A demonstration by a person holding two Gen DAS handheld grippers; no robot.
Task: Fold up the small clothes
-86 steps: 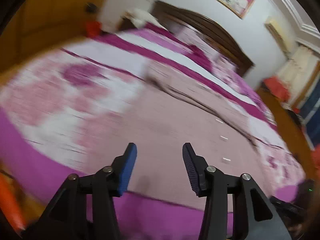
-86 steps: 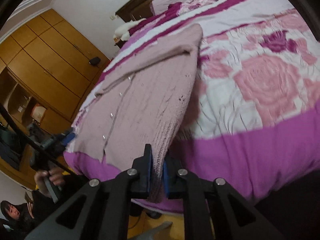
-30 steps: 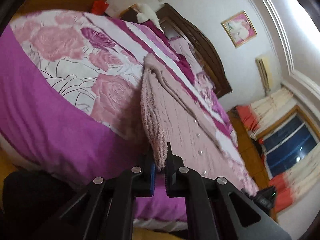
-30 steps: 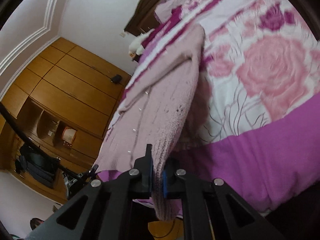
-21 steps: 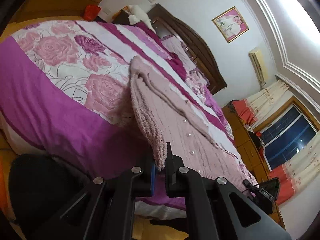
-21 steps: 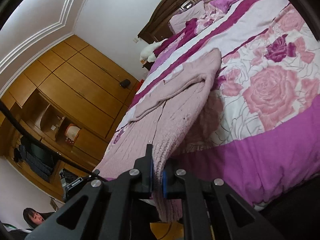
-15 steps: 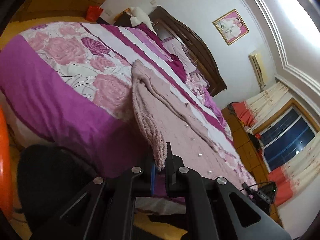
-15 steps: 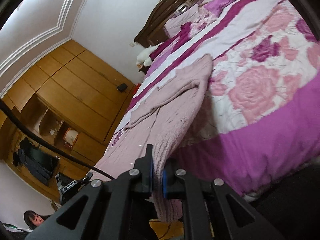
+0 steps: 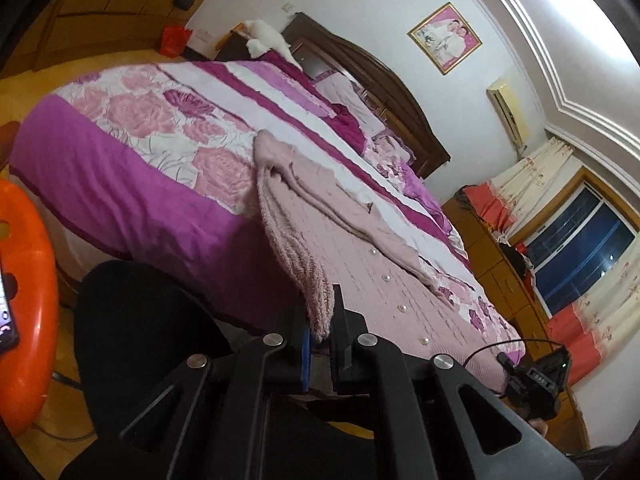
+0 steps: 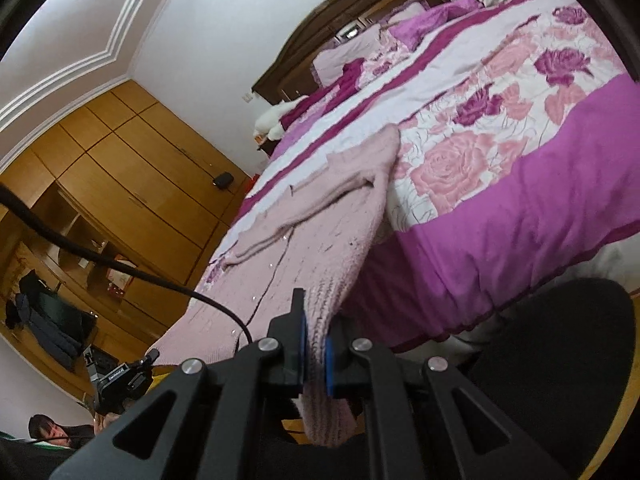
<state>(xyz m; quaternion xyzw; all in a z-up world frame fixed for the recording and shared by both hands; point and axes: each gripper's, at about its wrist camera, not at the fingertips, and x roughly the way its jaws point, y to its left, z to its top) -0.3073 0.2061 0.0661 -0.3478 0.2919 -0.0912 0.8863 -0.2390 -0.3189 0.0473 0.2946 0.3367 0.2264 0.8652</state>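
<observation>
The floral bedspread carries most of your pink knit cardigan, spread front up with its hem end drawn off the bed's edge. It's soft, limp and stretchy, probably with some weight, so hold it by the ribbed hem corners. Your left gripper and right gripper both point slightly downward, each clenched on a hem corner.

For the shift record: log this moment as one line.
left tool: shut on pink cardigan hem | right tool: shut on hem | cardigan: upper part on bed, hem lifted
</observation>
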